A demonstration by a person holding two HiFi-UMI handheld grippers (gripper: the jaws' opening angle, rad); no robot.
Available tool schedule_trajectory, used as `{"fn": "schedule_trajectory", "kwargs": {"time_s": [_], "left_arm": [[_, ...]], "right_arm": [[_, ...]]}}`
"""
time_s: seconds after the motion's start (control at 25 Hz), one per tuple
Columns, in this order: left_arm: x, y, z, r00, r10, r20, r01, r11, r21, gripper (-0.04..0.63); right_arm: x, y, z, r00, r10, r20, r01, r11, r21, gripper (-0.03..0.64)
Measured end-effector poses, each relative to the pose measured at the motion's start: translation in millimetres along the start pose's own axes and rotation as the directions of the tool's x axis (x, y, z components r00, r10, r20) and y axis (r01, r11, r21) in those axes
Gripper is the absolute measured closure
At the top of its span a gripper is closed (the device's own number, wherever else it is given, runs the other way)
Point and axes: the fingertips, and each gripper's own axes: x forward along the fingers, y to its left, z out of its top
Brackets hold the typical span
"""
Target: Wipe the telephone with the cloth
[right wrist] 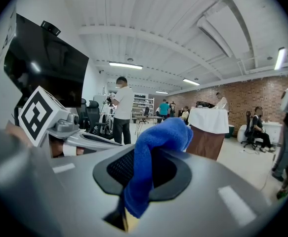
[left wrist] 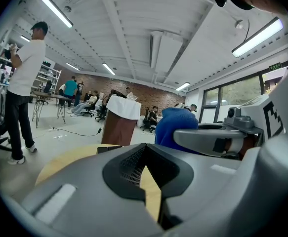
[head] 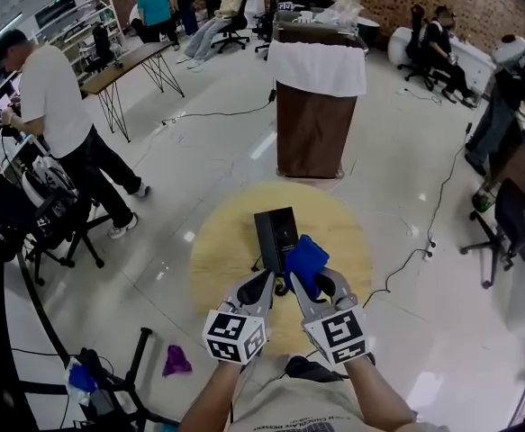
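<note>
Right gripper [head: 318,283] pinches blue cloth [head: 305,257] beside, possibly touching, black telephone [head: 276,234] on round table [head: 219,252]; left gripper [head: 264,286] closed, empty.

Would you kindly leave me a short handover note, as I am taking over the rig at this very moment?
Left tool: shut, nothing in it.
Right tool: shut on the blue cloth, which bunches above its jaws.
The dark telephone lies on the round wooden table, just ahead of both tools. The cloth is at its near right corner, and I cannot tell whether they touch.
Done: cloth is in hand.
Left: wipe the telephone.
</note>
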Motion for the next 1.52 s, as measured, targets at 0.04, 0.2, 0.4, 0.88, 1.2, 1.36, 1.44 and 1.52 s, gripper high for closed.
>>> {"fn": "schedule_trajectory", "kwargs": {"time_s": [0.04,0.2,0.4,0.88,1.2,1.36,1.44,1.52], "left_arm": [[3,4,-2,1.000,0.001,-0.004,-0.001,1.000,-0.007,0.595],[13,18,-11,1.000,0.007,-0.024,-0.008,0.999,-0.046,0.595],[26,32,-27,0.998,0.018,-0.056,-0.023,0.995,-0.098,0.592],[59,72,-57,0.992,0.012,-0.123,-0.033,0.984,-0.173,0.546],[82,104,-92,0.984,-0.028,-0.175,-0.026,0.954,-0.299,0.513],[93,117,-110,0.980,-0.072,-0.184,0.000,0.931,-0.365,0.480],[96,126,-115,0.980,-0.077,-0.183,0.001,0.923,-0.385,0.480],[102,134,-120,0.978,-0.090,-0.188,0.005,0.912,-0.409,0.480]], "right_arm": [[3,-1,-1,1.000,0.006,-0.002,-0.006,1.000,0.000,0.555],[15,-6,-6,1.000,0.027,-0.011,-0.027,1.000,-0.005,0.555],[29,-12,-15,0.998,0.056,-0.016,-0.056,0.998,-0.004,0.555],[59,-27,-32,0.994,0.103,-0.041,-0.103,0.995,0.019,0.555],[73,-37,-43,0.988,0.140,-0.068,-0.139,0.990,0.028,0.555],[82,-41,-50,0.984,0.157,-0.082,-0.155,0.987,0.033,0.555],[87,-41,-53,0.983,0.163,-0.087,-0.161,0.986,0.035,0.555],[91,-42,-55,0.981,0.170,-0.095,-0.167,0.985,0.039,0.555]]}}
